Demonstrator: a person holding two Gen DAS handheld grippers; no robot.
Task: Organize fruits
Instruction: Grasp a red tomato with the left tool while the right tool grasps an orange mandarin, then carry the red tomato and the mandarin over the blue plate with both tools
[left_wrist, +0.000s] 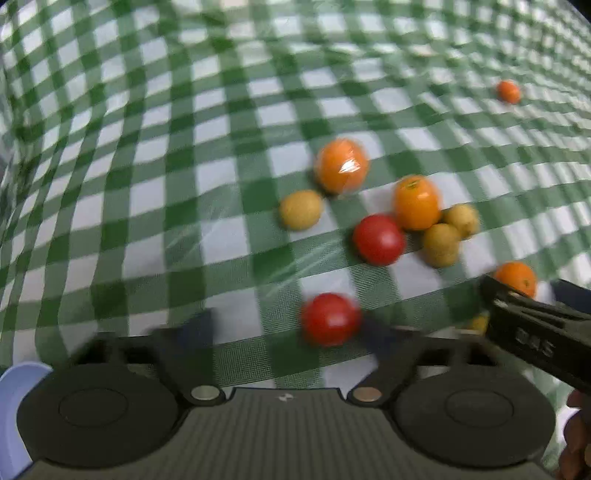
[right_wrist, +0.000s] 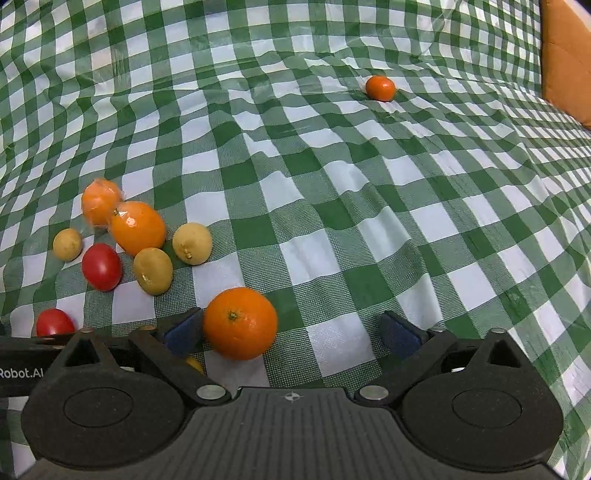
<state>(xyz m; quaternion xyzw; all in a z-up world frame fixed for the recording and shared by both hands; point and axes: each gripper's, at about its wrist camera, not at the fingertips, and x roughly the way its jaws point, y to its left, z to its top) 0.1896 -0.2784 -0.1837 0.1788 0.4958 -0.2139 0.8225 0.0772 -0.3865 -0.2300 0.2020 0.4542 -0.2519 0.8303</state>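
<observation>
Fruit lies loose on a green-and-white checked cloth (right_wrist: 332, 192). My right gripper (right_wrist: 291, 332) is open, with an orange (right_wrist: 240, 323) between its fingers, touching the left pad (right_wrist: 183, 330). My left gripper (left_wrist: 288, 332) is open, with a red tomato (left_wrist: 330, 319) close to its right finger; this view is blurred. Farther off lie a second tomato (left_wrist: 378, 239), two wrapped oranges (left_wrist: 341, 165) (left_wrist: 417, 202) and three yellow-brown fruits (left_wrist: 301, 209). The right gripper's finger (left_wrist: 524, 321) enters the left view beside the orange (left_wrist: 515, 277).
A small orange (right_wrist: 380, 88) lies alone far back on the cloth. An orange-brown panel (right_wrist: 565, 55) stands at the right edge. A pale blue rim (left_wrist: 14, 406) shows at the lower left of the left view. A small yellow fruit (right_wrist: 194, 363) lies under the right gripper.
</observation>
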